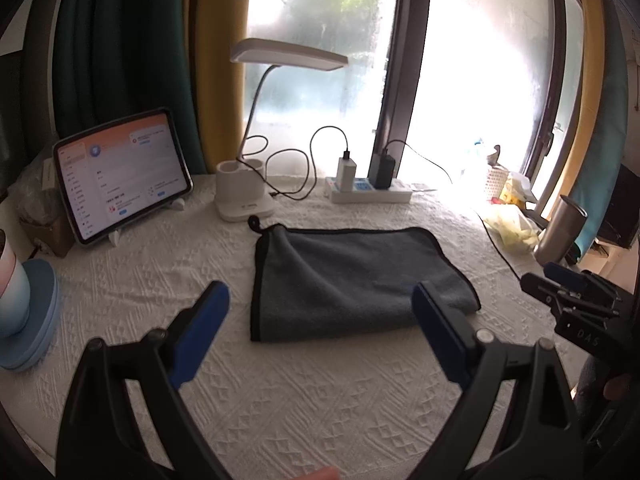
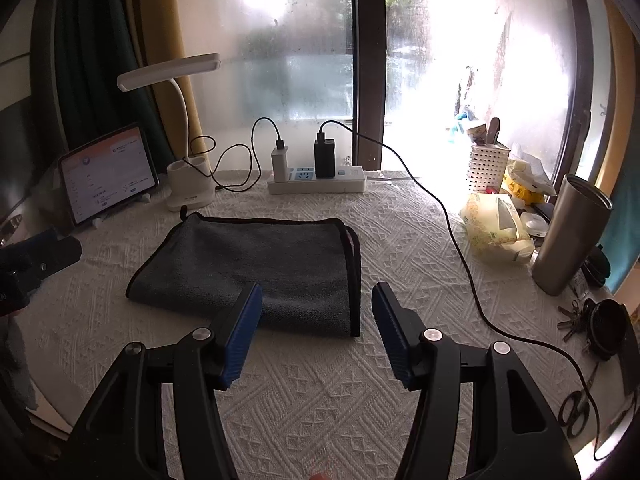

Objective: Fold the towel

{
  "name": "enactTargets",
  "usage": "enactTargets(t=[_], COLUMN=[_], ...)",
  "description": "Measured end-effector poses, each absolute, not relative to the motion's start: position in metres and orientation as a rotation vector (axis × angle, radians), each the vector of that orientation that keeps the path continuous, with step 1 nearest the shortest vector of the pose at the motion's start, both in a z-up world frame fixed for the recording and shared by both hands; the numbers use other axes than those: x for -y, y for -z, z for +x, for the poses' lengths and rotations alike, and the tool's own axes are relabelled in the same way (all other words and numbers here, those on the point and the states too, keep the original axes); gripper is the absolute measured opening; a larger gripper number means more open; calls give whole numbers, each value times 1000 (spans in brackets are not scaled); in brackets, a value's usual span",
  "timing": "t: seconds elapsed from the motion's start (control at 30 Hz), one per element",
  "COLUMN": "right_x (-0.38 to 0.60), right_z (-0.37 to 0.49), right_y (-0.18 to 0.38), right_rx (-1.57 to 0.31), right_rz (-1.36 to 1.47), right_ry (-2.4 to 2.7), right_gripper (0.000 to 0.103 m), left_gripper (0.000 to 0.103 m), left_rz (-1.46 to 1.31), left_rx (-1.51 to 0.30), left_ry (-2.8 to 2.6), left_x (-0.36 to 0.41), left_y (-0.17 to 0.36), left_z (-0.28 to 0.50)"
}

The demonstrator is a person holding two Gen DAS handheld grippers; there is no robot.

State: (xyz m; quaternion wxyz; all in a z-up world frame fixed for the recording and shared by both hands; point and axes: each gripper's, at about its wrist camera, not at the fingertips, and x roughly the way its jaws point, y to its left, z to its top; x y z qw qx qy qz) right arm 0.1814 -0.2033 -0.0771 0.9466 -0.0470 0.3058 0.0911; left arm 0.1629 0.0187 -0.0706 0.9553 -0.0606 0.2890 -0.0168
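A grey towel (image 1: pixel 352 280) with black edging lies folded flat on the white textured tablecloth (image 1: pixel 312 400); it also shows in the right wrist view (image 2: pixel 264 268). My left gripper (image 1: pixel 320 300) is open and empty, just in front of the towel's near edge. My right gripper (image 2: pixel 316 300) is open and empty, near the towel's front right corner. The right gripper also shows at the right edge of the left wrist view (image 1: pixel 568 292). The left gripper shows at the left edge of the right wrist view (image 2: pixel 36 256).
Behind the towel stand a tablet (image 1: pixel 120 176), a white desk lamp (image 1: pixel 248 192) and a power strip (image 2: pixel 316 184) with chargers. A black cable (image 2: pixel 460 240), a tissue pack (image 2: pixel 496 232), a steel tumbler (image 2: pixel 568 236), keys and scissors lie at the right. Stacked cups (image 1: pixel 16 296) stand at the left.
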Motion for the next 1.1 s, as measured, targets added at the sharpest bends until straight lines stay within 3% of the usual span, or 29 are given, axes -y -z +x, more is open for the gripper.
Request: enactTargets(t=[1.1], right_x=[209], right_z=[34], right_y=[-47], right_rx=[-293], right_rz=[-108], right_ry=[-176], right_gripper=[60], left_gripper=[94], left_rz=[-51], left_rx=[-308], left_ry=[40], left_x=[9], left_y=[-46], left_z=[30])
